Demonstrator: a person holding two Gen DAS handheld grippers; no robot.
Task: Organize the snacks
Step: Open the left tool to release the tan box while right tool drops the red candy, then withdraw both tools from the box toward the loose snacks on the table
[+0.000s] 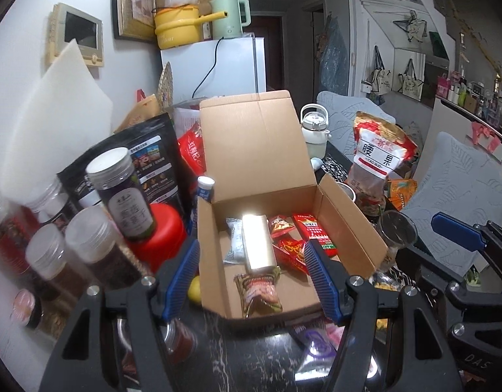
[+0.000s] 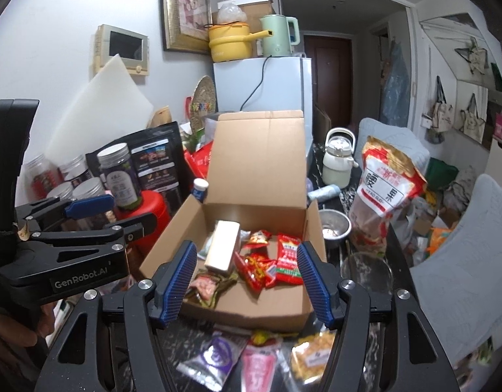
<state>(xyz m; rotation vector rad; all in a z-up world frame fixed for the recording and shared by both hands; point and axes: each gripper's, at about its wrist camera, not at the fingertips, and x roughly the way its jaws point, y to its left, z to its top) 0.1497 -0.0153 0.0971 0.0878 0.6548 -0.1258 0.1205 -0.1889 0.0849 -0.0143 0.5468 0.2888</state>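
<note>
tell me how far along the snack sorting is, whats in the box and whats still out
Partly done. The open cardboard box already holds several snacks: a pale foil bar, red packets and a green-edged packet. Nothing is in hand: the left gripper and right gripper both stand open and empty. Still out on the dark table in front of the box: a purple packet, a pink packet and a yellow packet.

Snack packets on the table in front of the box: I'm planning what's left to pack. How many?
3: purple packet on the left, pink packet in the middle, yellow packet on the right. The grippers may hide others.
</note>
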